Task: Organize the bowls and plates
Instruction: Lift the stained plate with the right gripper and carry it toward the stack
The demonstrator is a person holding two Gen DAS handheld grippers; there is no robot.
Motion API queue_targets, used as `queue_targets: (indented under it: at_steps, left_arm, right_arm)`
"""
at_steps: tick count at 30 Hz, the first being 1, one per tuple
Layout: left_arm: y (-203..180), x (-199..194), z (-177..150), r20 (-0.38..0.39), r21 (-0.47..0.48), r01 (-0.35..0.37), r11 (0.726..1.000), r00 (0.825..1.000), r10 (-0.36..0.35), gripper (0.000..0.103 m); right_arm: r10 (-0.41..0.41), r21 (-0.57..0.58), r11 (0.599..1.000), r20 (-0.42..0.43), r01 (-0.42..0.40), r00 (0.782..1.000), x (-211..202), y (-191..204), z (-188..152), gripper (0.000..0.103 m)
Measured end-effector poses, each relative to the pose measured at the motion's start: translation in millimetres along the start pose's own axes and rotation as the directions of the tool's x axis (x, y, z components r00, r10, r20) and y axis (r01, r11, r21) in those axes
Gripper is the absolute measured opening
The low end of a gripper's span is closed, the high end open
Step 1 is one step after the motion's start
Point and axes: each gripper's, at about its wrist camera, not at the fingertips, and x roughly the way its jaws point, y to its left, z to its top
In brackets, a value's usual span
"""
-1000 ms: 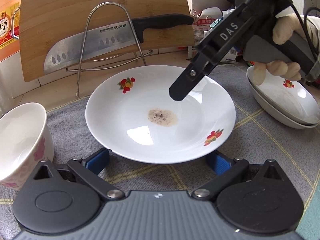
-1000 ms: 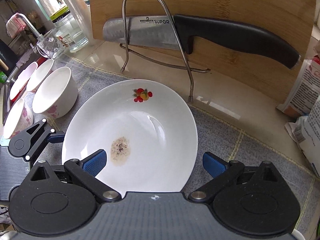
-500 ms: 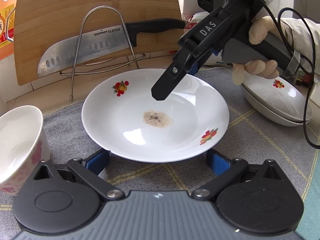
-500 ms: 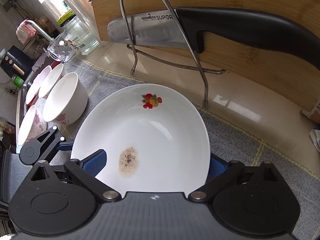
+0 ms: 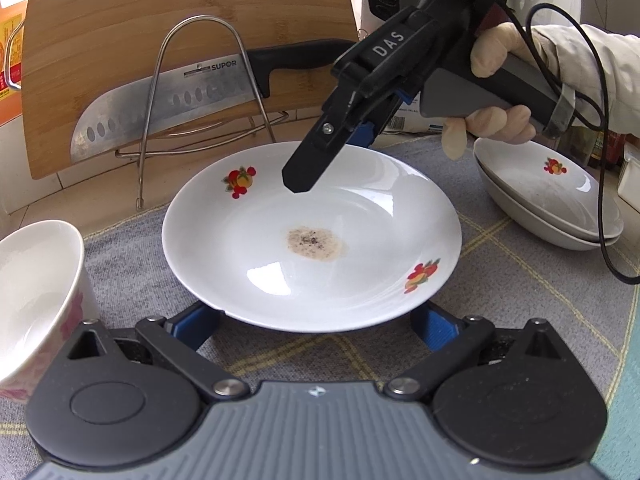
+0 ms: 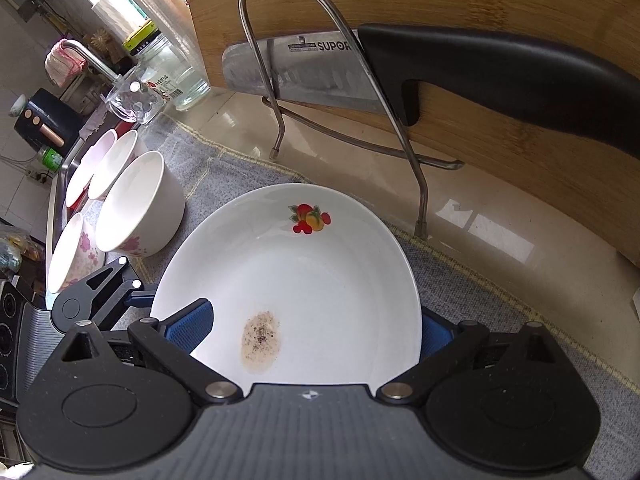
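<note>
A white plate [image 5: 280,248] with fruit prints and a brown stain lies on the grey mat. Its near rim sits between the blue pads of my left gripper [image 5: 316,320], whose jaws stand wide and open around it. My right gripper [image 5: 332,156], held by a gloved hand, reaches in from the right over the plate's far side. In the right wrist view the same plate [image 6: 320,288] fills the gap of the open right gripper [image 6: 312,328], with one pad [image 6: 188,328] over the dish and the other behind its rim. Two stacked plates [image 5: 548,200] of the same kind rest at the right.
Several floral white bowls [image 6: 136,204] stand left of the plate, one near my left gripper [image 5: 36,288]. A wire rack [image 5: 200,92] holds a knife [image 5: 168,100] against a wooden cutting board [image 5: 160,8] behind. A glass jar [image 6: 176,76] and faucet sit far left.
The right gripper has come in leftward and lower over the plate, so the plate now sits deeper between its pads. The left gripper has stayed where it was.
</note>
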Motion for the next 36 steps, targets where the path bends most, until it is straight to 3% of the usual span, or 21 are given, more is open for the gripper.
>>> queue_targets:
  at_steps: [16,36]
  left_arm:
    - [3,2,2,-0.002,0.003,0.01,1.0,1.0,-0.01,0.1]
    - [4,1,5,-0.018,-0.009,0.029,1.0,0.999,-0.029,0.1]
  right_arm:
    - [0.048,-0.005,0.999,-0.019,-0.048,0.999,5,-4,12,0.103]
    - [0.013,-0.02,1.0,-0.025,-0.013,1.0,6,3,10,0.103]
